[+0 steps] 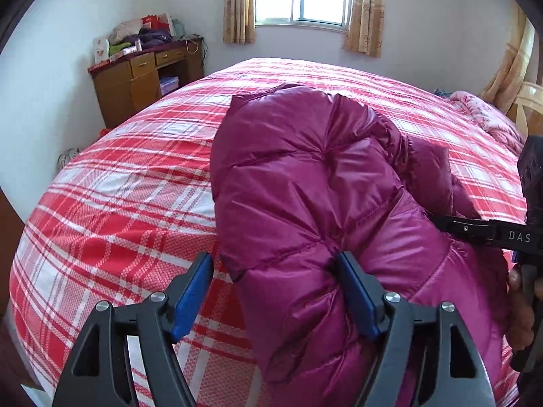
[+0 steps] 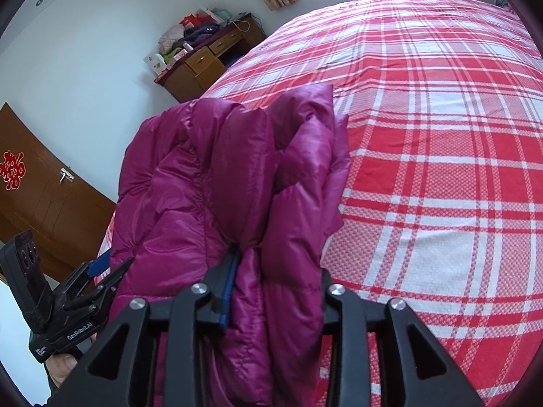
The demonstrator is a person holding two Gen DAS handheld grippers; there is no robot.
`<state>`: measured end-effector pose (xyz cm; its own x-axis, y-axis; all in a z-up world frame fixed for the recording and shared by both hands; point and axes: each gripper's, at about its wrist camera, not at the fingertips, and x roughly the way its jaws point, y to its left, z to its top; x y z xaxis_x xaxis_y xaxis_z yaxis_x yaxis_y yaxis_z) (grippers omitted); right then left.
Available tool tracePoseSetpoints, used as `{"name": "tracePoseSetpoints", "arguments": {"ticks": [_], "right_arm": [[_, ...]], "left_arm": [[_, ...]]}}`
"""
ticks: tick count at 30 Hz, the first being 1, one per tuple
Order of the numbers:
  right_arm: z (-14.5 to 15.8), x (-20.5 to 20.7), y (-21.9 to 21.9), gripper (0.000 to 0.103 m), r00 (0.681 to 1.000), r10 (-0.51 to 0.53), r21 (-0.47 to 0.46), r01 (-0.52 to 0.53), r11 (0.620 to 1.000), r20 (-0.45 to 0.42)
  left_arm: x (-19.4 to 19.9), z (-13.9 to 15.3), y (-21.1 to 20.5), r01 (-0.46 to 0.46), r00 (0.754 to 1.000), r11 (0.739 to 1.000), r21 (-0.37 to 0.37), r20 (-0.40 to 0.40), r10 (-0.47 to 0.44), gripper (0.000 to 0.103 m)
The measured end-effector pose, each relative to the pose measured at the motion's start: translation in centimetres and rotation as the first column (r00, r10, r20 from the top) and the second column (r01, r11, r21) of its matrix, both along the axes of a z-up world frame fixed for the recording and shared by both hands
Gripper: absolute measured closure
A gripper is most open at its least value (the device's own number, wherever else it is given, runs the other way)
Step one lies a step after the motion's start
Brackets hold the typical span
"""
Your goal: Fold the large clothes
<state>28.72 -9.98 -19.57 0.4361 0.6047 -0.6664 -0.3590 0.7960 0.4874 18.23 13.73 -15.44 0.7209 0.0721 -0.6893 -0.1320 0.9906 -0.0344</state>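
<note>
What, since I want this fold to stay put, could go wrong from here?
The puffy jacket looks springy; with the left gripper open, its folded layers may puff apart. The right gripper pinches a thick bunch, so pulling away could drag the stack across the plaid bedspread.
</note>
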Motion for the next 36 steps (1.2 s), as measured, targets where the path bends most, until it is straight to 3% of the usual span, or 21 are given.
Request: {"name": "tracePoseSetpoints", "arguments": {"ticks": [2, 6, 12, 17, 21, 36], "right_arm": [[0.9, -0.7, -0.4, 0.058, 0.999, -0.027, -0.019, 0.027, 0.999, 0.027], [4.6, -3.5, -1.3, 0.036, 0.982, -0.11, -0.051, 0.118, 0.992, 0.152], [9.0, -8.5, -0.6, 0.032, 0.949, -0.1, -0.087, 0.132, 0.987, 0.298], [10.8, -12.2, 0.3, 0.028, 0.914, -0.088, -0.139, 0.155, 0.978, 0.396], [11.5, -14.1, 0.4, 0.027, 0.901, -0.103, -0.134, 0.174, 0.976, 0.422], [13.2, -17.3, 0.6, 0.021, 0.871, -0.091, -0.132, 0.175, 0.976, 0.482]], "left_arm": [[-0.7, 1.0, 0.0, -0.009, 1.0, 1.0, 0.015, 0.011, 0.009, 0.028], [-2.7, 3.7, 0.1, -0.018, 0.994, 0.999, 0.046, 0.105, 0.014, 0.027], [-5.3, 7.6, 0.1, -0.021, 0.977, 0.999, 0.03, 0.213, 0.015, 0.026], [-7.1, 10.0, -0.3, -0.008, 0.962, 1.0, 0.03, 0.274, -0.001, 0.022], [-8.0, 11.3, -0.9, -0.001, 0.951, 1.0, 0.023, 0.308, -0.006, 0.016], [-9.4, 12.9, -1.5, 0.004, 0.934, 1.0, 0.017, 0.357, -0.01, 0.015]]}}
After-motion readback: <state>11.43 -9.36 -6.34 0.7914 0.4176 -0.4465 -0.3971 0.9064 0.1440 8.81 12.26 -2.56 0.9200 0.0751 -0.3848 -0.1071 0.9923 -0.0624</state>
